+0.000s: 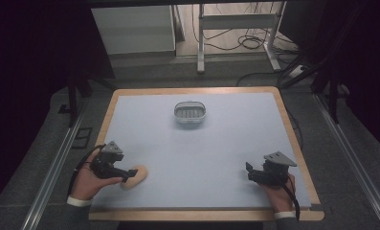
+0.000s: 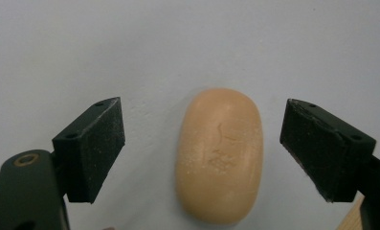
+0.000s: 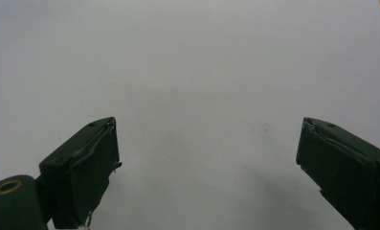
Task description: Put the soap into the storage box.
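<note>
Table: pale blue-grey top (image 1: 192,158) with a wooden rim, taken as the landmark for all positions below.
Person: two hands come in over the table's near edge, one at each near corner, light cuffs at the wrists.
Left gripper (image 1: 129,173): near-left part of the table, held low over the surface; jaws spread wide, with a clear gap on each side of the soap; nothing gripped.
Right gripper (image 1: 248,171): near-right part of the table, well apart from the soap; jaws wide apart in the right gripper view (image 3: 206,167), bare table top between them; nothing gripped.
Soap dish (image 1: 190,113): pale oval tray with a slotted floor, at the table's far centre, well apart from both grippers.
Soap (image 2: 220,154): peach-coloured oval bar, lying flat on the table's near-left part, between the left gripper's two jaws but touching neither; faint stamped mark on its upper face; long axis running along the jaws' direction.
</note>
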`<state>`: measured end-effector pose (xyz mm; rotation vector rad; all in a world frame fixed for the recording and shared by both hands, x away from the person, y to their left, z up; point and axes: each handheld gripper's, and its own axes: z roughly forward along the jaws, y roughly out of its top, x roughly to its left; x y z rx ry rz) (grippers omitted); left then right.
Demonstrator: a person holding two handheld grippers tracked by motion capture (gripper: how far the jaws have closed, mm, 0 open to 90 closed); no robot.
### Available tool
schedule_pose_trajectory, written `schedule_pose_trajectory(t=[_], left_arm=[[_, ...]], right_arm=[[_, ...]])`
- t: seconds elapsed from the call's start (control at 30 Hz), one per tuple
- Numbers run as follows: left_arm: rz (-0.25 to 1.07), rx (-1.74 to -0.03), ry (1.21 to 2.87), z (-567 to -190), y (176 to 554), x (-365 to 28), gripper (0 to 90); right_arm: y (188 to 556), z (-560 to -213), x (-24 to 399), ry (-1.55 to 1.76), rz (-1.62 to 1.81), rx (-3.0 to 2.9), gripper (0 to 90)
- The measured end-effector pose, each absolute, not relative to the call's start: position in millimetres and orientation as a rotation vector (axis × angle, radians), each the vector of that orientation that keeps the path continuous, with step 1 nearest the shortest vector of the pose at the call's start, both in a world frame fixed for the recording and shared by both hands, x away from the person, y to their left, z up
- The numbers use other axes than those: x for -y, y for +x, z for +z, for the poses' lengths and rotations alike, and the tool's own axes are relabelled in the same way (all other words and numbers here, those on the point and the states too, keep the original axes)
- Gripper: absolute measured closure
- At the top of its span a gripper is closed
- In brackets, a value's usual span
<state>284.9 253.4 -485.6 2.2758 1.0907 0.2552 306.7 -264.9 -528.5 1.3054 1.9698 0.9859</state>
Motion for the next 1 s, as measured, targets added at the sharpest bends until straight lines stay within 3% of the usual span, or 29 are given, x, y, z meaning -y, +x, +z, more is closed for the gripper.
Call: schedule_pose_trajectory(t=[0.7, 1.0], left_arm=[[0.161, -1.082, 2.414, -517.9, 282.6, -236.3, 17.5], [0.158, -1.114, 2.424, -523.0, 286.1, -234.5, 25.7]], right_arm=[[307.7, -528.8, 264.5, 1.321, 0.967, -1.965, 7.4], [307.3, -528.4, 266.0, 1.329, 0.981, -1.951, 7.4]])
